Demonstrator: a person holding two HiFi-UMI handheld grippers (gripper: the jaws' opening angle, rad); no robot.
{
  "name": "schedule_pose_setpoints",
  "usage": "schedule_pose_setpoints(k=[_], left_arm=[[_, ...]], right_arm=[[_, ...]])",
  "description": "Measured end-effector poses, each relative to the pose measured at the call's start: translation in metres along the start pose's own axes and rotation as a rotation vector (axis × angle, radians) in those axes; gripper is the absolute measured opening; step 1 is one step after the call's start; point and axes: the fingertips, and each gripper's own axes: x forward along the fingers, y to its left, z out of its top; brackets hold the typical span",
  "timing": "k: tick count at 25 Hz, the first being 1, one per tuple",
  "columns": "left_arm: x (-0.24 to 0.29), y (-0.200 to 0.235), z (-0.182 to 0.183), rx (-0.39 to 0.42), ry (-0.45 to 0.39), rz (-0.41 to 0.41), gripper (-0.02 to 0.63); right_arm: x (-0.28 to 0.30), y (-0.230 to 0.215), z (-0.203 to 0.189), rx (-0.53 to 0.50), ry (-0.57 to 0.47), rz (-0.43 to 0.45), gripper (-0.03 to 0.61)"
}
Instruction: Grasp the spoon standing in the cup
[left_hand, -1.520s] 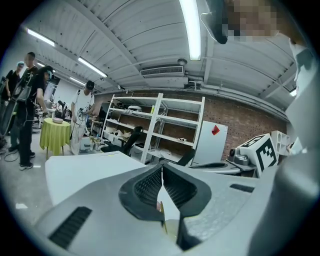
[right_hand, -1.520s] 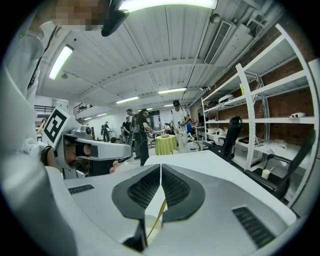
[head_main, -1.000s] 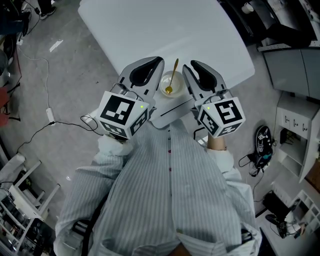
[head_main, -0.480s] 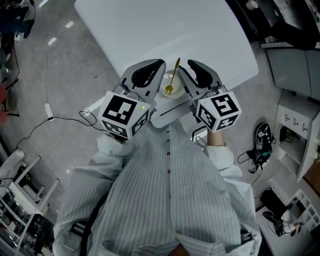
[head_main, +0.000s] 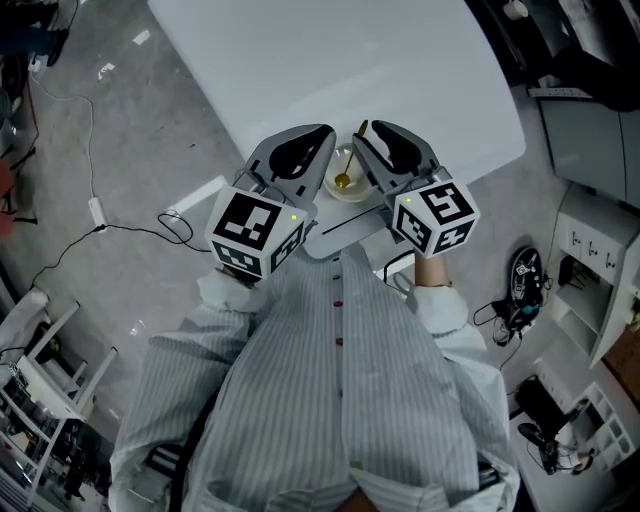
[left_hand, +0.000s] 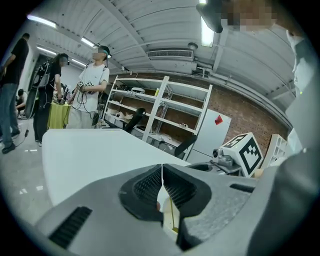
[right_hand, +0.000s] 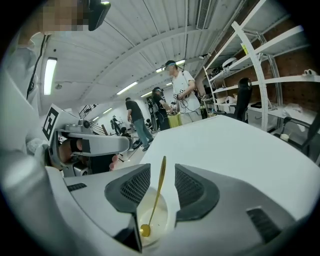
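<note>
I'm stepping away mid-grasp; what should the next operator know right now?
Left hand-held gripper: shut, empty, beside the cup.
Right hand-held gripper: open, jaws have just been opening; the handle of the gold spoon stands between them, unpressed.
Spoon leans in the white cup at the table's near edge.
Done: approach. Left: close right jaws on the handle, probably then lift.

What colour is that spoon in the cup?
The spoon is gold, clearest in the right gripper view.
</note>
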Motion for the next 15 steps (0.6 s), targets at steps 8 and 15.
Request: schedule_pose_setpoints(k=[8, 15], left_arm=[[0.006, 0.004, -0.01, -0.009, 0.023, 0.003, 0.014], [0.004, 0.005, -0.018, -0.012, 0.039, -0.003, 0.014]], right_arm=[[0.01, -0.005, -0.01, -0.001, 0.033, 0.014, 0.127], [0.014, -0.003, -0.014, -0.036, 0.039, 0.015, 0.061]])
